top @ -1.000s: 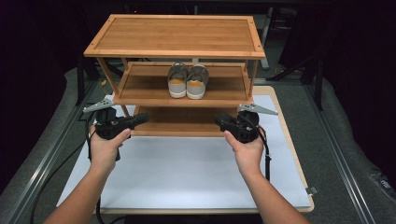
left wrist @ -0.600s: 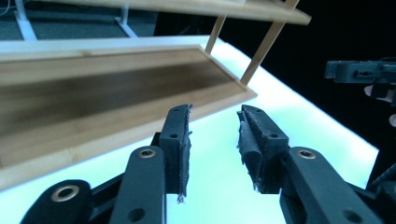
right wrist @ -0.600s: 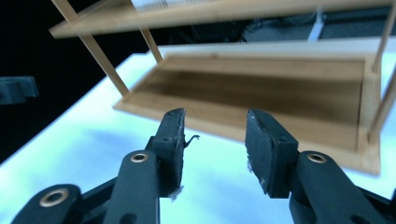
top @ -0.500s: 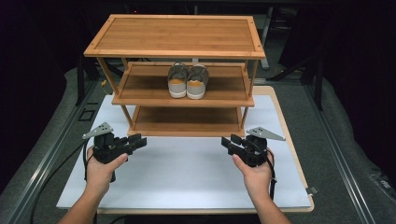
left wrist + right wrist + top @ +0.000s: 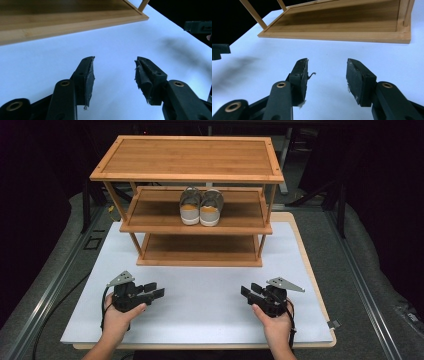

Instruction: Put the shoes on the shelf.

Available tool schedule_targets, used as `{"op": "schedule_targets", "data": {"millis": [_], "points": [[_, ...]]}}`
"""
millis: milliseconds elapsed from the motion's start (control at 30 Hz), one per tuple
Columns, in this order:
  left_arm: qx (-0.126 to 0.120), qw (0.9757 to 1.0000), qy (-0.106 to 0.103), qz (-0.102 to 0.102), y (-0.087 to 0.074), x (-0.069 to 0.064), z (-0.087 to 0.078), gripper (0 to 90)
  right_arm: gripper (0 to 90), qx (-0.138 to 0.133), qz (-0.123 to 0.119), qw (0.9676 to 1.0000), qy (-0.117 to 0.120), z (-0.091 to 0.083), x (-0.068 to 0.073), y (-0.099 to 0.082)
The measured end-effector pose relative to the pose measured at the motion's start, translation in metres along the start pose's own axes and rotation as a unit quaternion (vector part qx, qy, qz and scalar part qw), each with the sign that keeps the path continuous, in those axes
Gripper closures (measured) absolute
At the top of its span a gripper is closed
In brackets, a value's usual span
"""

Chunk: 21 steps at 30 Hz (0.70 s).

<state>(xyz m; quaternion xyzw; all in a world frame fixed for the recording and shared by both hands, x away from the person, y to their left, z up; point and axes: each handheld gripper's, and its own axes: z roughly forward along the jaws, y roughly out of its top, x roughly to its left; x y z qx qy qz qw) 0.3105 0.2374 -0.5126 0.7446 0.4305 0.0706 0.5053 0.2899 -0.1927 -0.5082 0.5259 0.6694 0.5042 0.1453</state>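
Note:
A three-tier wooden shoe rack (image 5: 186,158) stands at the back of the white table top (image 5: 200,295). A pair of grey shoes with orange insoles (image 5: 201,207) sits on its middle shelf, heels toward me. My left gripper (image 5: 154,290) is held low over the table at the front left, open and holding nothing. My right gripper (image 5: 248,291) hovers at the front right, open too. In the left gripper view the jaws (image 5: 114,72) stand apart over bare white surface, with the rack's bottom shelf (image 5: 62,15) beyond. The right gripper view shows the same gap (image 5: 327,75) and shelf (image 5: 342,22).
The table's wooden border (image 5: 320,285) runs along the right side, with dark floor and metal rails (image 5: 365,285) beyond. The rack's bottom shelf (image 5: 200,247) holds nothing. The white surface between the grippers and the rack is open room.
Both grippers have pulled back from the rack's lower shelf toward the front edge of the table and moved lower and a little apart. The shoes and rack have not moved.

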Motion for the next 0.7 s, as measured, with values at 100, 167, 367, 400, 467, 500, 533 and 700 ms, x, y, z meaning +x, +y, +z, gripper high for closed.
{"op": "schedule_targets", "data": {"millis": [100, 167, 367, 400, 467, 500, 533, 700], "points": [[0.009, 0.9998, 0.006, 0.014, -0.007, 0.001, 0.006, 48.0, 51.8, 0.002, -0.009, 1.0, 0.0, 0.003, -0.001, -0.007], [0.016, 0.9997, 0.011, 0.018, -0.013, 0.004, 0.01, 48.1, 51.8, 0.014, -0.018, 0.9997, -0.002, 0.008, -0.001, -0.014], [0.03, 0.9992, 0.027, 0.002, -0.021, 0.014, 0.018, 48.2, 51.8, 0.042, -0.054, 0.9977, -0.005, 0.02, 0.005, -0.023], [0.03, 0.9992, 0.027, 0.003, -0.022, 0.014, 0.018, 48.2, 51.8, 0.046, -0.058, 0.9972, -0.004, 0.022, 0.006, -0.024], [0.033, 0.9991, 0.027, 0.004, -0.022, 0.013, 0.02, 48.2, 51.8, 0.052, -0.063, 0.9966, -0.004, 0.024, 0.007, -0.025], [0.037, 0.9989, 0.026, 0.008, -0.023, 0.013, 0.021, 48.1, 51.8, 0.057, -0.066, 0.9962, -0.004, 0.025, 0.008, -0.026], [0.04, 0.9988, 0.026, 0.011, -0.023, 0.012, 0.022, 48.1, 51.8, 0.061, -0.071, 0.9956, -0.005, 0.027, 0.008, -0.027], [0.049, 0.9983, 0.02, 0.022, -0.024, 0.007, 0.027, 48.2, 51.0, 0.062, -0.071, 0.9954, -0.018, 0.029, 0.008, -0.028]]}}
